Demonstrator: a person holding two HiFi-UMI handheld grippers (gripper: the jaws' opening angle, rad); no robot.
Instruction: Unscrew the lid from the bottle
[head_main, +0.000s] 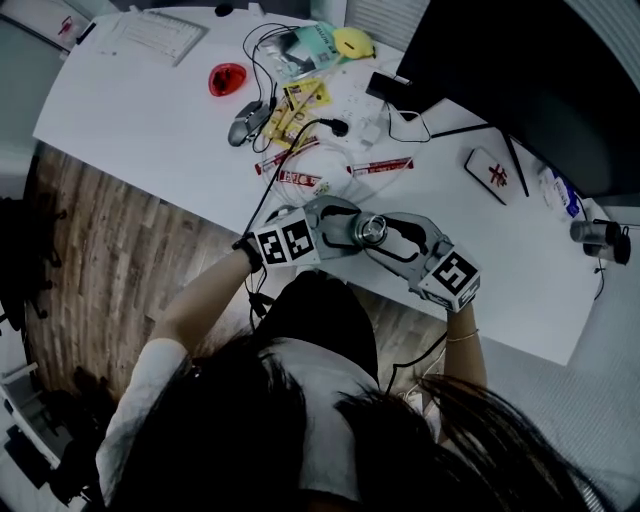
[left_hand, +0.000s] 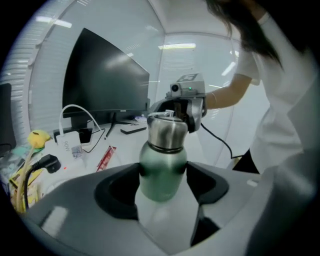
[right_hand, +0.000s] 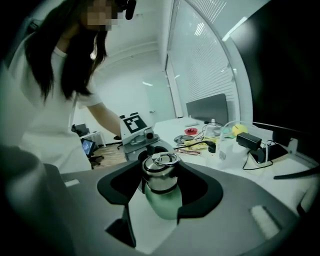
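A small bottle with a green body (left_hand: 162, 172) and a steel lid (right_hand: 160, 176) is held over the front edge of the white table (head_main: 130, 120). In the head view the bottle (head_main: 371, 230) sits between both grippers. My left gripper (left_hand: 162, 176) is shut on the green body, with its dark pads against both sides. From the opposite side my right gripper (right_hand: 161, 182) is shut around the steel lid, whose ring handle faces the camera. In the head view the left gripper (head_main: 345, 228) and the right gripper (head_main: 392, 237) meet at the bottle.
A dark monitor (head_main: 520, 70) stands at the back right. Cables, a mouse (head_main: 245, 122), red packets (head_main: 380, 166), a red dish (head_main: 227, 78) and a keyboard (head_main: 150, 35) lie further back on the table. A wooden floor (head_main: 100, 230) lies below the table's edge.
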